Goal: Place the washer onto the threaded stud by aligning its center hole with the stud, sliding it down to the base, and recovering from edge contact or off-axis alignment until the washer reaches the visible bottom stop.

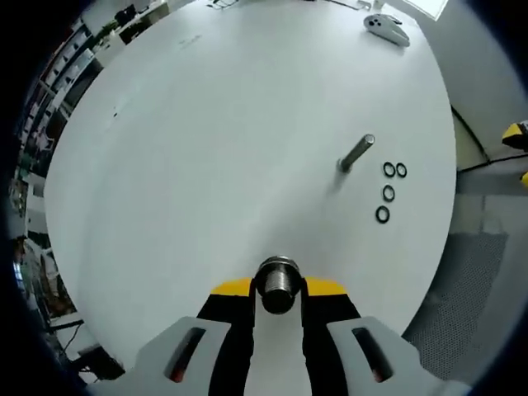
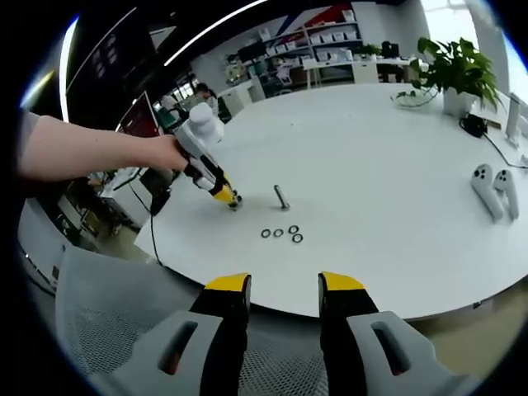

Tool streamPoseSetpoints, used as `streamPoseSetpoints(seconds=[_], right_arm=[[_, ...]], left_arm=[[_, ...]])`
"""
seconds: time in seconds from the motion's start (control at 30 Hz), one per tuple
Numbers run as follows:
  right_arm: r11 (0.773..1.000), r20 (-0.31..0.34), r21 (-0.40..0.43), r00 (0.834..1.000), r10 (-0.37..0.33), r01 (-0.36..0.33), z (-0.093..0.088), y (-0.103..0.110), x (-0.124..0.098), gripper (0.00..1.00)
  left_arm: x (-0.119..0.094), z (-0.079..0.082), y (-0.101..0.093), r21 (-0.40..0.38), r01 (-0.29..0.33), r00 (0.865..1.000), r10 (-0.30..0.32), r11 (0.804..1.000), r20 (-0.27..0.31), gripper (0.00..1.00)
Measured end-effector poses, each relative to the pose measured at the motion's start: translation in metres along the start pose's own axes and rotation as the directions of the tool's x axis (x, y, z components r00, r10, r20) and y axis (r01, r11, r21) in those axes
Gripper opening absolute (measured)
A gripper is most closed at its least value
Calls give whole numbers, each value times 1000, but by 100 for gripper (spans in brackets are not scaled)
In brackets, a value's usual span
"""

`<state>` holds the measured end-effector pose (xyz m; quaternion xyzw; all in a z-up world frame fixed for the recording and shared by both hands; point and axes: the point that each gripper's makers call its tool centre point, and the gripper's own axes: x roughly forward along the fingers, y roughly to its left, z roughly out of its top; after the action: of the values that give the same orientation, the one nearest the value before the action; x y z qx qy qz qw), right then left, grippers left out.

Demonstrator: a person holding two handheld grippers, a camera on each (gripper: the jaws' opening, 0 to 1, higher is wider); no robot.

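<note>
A threaded metal stud (image 1: 278,290) is clamped between the yellow tips of my left gripper (image 1: 278,285), its end facing the camera just above the white table (image 1: 206,148). A second stud (image 1: 356,153) stands on the table ahead and to the right. Several black washers (image 1: 388,193) lie loose beside that stud. From the right gripper view, a hand holds the left gripper (image 2: 233,200) over the table's near-left edge, left of the standing stud (image 2: 281,196) and the washers (image 2: 280,233). My right gripper (image 2: 285,290) is open, off the table's near edge, holding nothing.
White handheld controllers (image 2: 492,190) lie at the table's right, and one controller (image 1: 386,27) shows far ahead. A potted plant (image 2: 450,70) stands at the back right. A grey mesh chair (image 2: 107,305) sits below the right gripper. Shelves and desks line the room behind.
</note>
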<state>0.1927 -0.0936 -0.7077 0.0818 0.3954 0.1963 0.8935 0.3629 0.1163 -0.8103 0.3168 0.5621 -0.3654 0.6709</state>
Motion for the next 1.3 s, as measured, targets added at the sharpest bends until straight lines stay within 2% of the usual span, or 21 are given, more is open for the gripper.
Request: streamPoseSetpoints(seconds=[0.1,0.5,0.77,0.9,1.1,1.3], right_arm=[[1000,-6,-3,1000,-6,6,-1,-1,0,35],[1000,-13,-4,1000,-14,14,-2,-3,0,35],[1000,-11,5,1000,-21,21,-3,-4,0,35],[1000,-10,3,1000,-19,19,-2,-4,0,35],[1000,-8,1,1000,-9,9,-2,-2,0,35],[1000,4,-1,1000,4,-4,0,1,-1,35]], left_arm=[[3,-1,-1,66,-19,1000,20,998,-11,19],[9,-3,-5,70,-6,1000,7,998,-22,19],[10,-1,-4,68,3,1000,-4,998,15,21],[8,-1,-1,55,-18,999,16,998,35,31],[-7,-7,0,-31,-26,996,29,999,79,28],[-21,-15,2,-73,-62,989,71,995,129,29]])
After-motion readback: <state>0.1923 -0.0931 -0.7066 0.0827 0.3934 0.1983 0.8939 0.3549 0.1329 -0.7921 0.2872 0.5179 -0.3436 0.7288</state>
